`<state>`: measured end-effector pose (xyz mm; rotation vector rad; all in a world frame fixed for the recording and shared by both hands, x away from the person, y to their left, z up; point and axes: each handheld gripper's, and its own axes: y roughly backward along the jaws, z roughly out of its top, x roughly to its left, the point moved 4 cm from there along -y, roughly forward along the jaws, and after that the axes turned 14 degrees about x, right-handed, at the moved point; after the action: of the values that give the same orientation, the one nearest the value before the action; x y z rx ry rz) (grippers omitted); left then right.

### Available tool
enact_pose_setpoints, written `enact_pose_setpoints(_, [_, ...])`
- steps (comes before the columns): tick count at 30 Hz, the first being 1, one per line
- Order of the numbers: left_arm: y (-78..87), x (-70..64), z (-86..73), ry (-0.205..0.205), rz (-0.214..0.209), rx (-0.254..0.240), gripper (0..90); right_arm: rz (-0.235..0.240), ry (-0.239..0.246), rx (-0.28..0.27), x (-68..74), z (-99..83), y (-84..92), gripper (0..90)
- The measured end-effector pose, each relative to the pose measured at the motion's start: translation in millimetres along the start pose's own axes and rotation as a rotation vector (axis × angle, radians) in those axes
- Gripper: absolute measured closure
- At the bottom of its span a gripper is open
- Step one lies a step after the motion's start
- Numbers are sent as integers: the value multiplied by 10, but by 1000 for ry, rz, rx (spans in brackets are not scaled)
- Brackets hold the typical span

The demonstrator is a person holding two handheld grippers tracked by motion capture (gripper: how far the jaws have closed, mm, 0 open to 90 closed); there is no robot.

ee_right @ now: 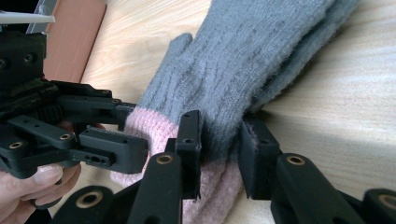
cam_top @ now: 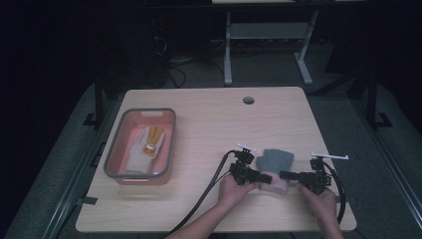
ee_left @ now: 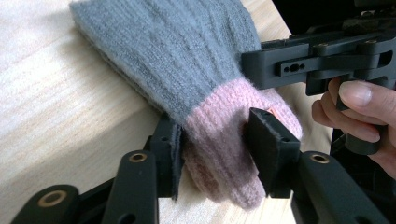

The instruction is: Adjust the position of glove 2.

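Pinching the fuzzy knitted grey-and-pink glove (ee_left: pixel 187 79), both tongs grip its ribbed cuff.

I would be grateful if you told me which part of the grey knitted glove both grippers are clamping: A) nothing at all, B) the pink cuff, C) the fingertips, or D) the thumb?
B: the left gripper has its jaws pressed on the pink cuff of the grey knitted glove, and the right gripper pinches the same cuff edge from the other side, while the grey part lies on the table.
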<state>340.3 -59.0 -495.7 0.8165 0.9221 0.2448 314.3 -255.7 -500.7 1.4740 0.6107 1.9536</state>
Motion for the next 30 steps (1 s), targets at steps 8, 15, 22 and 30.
enact_pose_setpoints(8, [17,12,-6,7,-21,-19,607,8,7,-13,31,-3,21,735])
enact_pose_setpoints(15, [65,18,-37,7,-23,-25,610,15,32,-33,122,-4,55,739])
enact_pose_setpoints(22, [129,48,-95,-3,-24,-35,613,17,45,-29,189,-10,14,741])
enact_pose_setpoints(30, [243,74,-161,-12,-37,-52,614,32,63,-25,290,1,-28,741])
